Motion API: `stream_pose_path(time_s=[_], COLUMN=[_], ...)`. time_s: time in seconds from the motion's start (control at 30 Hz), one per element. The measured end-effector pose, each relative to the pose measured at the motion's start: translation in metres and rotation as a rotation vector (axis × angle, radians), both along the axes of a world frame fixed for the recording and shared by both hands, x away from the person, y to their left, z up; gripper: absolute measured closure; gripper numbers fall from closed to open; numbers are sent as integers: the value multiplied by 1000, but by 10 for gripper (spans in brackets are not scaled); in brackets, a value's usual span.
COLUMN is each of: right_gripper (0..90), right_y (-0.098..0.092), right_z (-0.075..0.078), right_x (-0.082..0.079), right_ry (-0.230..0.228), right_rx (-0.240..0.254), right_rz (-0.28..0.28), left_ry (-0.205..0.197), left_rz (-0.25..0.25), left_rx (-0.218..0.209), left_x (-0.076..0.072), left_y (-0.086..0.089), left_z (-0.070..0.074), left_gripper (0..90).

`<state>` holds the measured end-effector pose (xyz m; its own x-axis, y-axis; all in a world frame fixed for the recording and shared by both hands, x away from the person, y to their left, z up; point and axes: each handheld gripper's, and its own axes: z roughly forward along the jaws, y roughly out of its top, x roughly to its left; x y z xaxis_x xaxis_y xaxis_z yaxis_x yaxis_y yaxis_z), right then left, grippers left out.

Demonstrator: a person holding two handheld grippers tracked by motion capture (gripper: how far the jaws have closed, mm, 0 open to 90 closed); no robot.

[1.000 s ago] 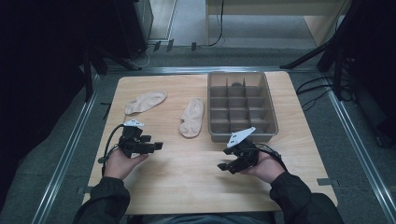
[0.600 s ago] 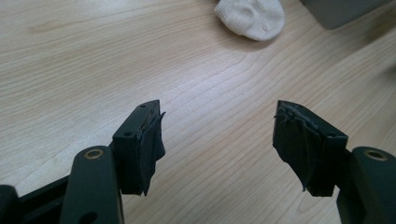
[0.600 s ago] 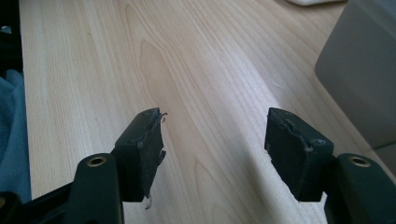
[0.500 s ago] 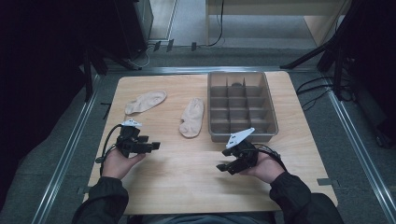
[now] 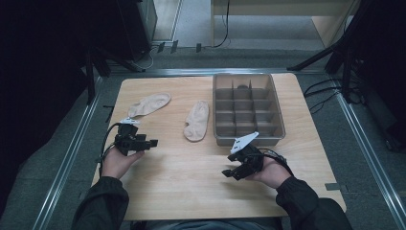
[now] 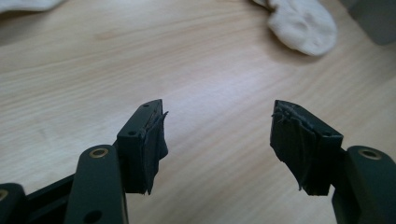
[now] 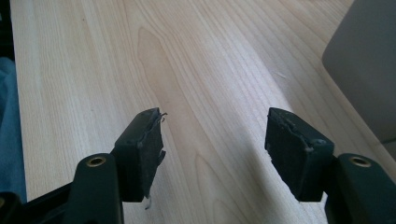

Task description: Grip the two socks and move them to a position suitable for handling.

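Observation:
Two beige socks lie flat on the wooden table: one at the far left, the other near the middle. My left gripper hovers near the table's left edge, pointing right, a little short of the socks. In the left gripper view its jaws stand open around bare wood, with the toe of a sock farther off. My right gripper sits low at the front right, pointing left. Its jaws are open over bare wood.
A grey tray with several compartments stands at the back right, just beyond the right gripper; its wall rises at the right of the right gripper view. Dark floor and metal rails surround the table.
My left gripper has shifted slightly to the left and a bit farther from me. The right gripper has stayed where it was.

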<state>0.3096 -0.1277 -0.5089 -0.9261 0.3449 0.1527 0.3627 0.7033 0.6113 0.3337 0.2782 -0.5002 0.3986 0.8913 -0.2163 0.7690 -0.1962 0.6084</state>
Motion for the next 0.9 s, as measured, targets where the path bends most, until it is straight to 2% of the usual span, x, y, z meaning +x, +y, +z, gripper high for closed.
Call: stream_pose_path(time_s=[0.13, 0.37, 0.6, 0.67, 0.7, 0.8, 0.9], right_gripper=[367, 366, 364, 364, 363, 362, 362], right_y=[3, 4, 4, 4, 5, 5, 6], right_z=[-1, -3, -4, -4, -4, -5, -6], right_x=[-1, 0, 0, 0, 0, 0, -1], right_ry=[-3, -2, -5, -6, -5, 5, 18], right_rx=[-7, -25, -32, -33, -35, -43, -44], right_rz=[19, 31, 35, 36, 38, 37, 35], left_ry=[23, 5, 6, 11, 17, 31, 26], left_rz=[34, 63, 68, 72, 79, 82, 87], left_rx=[-31, -58, 0, 3, 5, 16, 21], left_x=[14, 37, 64, 68, 78, 89, 98], left_y=[7, 16, 19, 20, 21, 22, 23], left_z=[0, 2, 5, 5, 3, 2, 4], left_gripper=[319, 260, 269, 270, 270, 264, 262])
